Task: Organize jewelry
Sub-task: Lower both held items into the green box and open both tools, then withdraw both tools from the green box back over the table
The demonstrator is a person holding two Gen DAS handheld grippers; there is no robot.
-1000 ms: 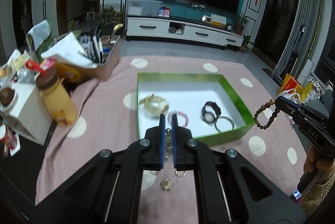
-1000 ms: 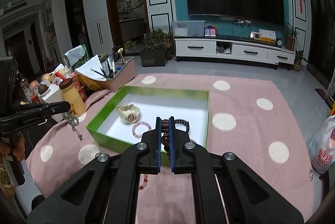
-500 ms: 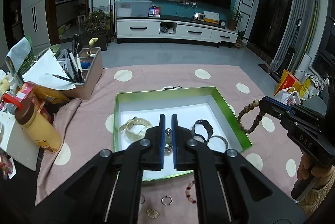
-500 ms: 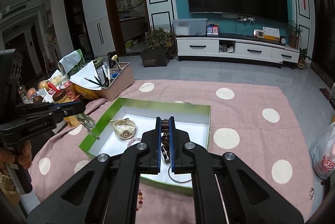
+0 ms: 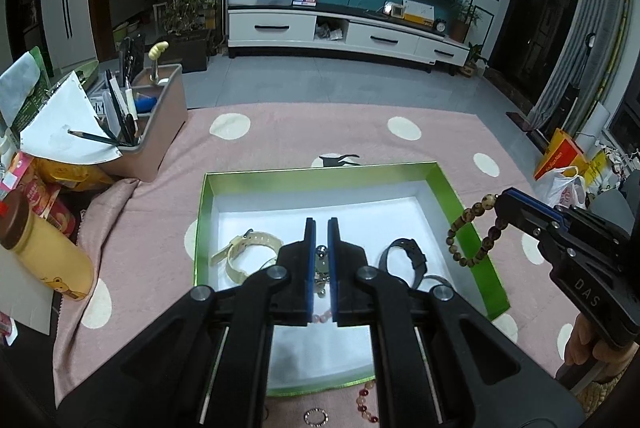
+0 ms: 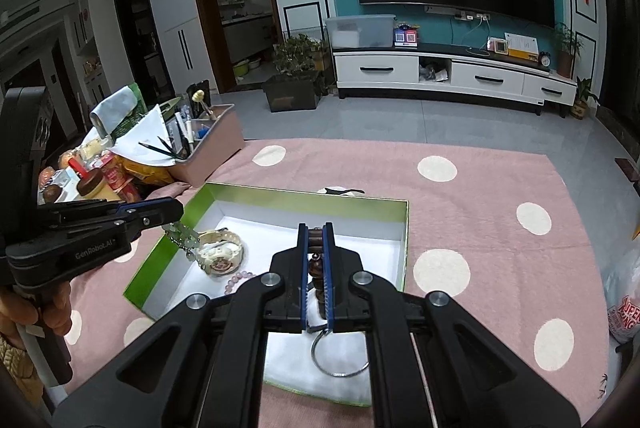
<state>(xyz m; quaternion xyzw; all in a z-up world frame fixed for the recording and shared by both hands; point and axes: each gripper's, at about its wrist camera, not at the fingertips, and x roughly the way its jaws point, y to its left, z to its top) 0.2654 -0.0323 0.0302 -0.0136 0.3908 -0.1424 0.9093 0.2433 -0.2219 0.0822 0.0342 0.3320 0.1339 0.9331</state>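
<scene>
My left claw is pinched narrow on a pale green bead charm, which hangs from its tip above the left end of the green box. From the left wrist camera I see only a small part of the charm between the blue pads. My right claw is clamped narrow on a brown bead bracelet; the loop dangles over the right wall of the box. In the right wrist view the dark beads sit directly between the pads.

The box stands on the pink dotted cloth covering the counter. Inside it, on the white lining: a cream watch at the left, a black watch toward the right, a thin metal bangle near the front right, and a pink bead bracelet just beside the cream watch.

On the cloth in front of the box lie a small ring and a red bead bracelet, close together but not touching as far as I can tell.

At the far left: a pen holder with pencils, and a yellow bottle with a brown cap, well apart from the box.
</scene>
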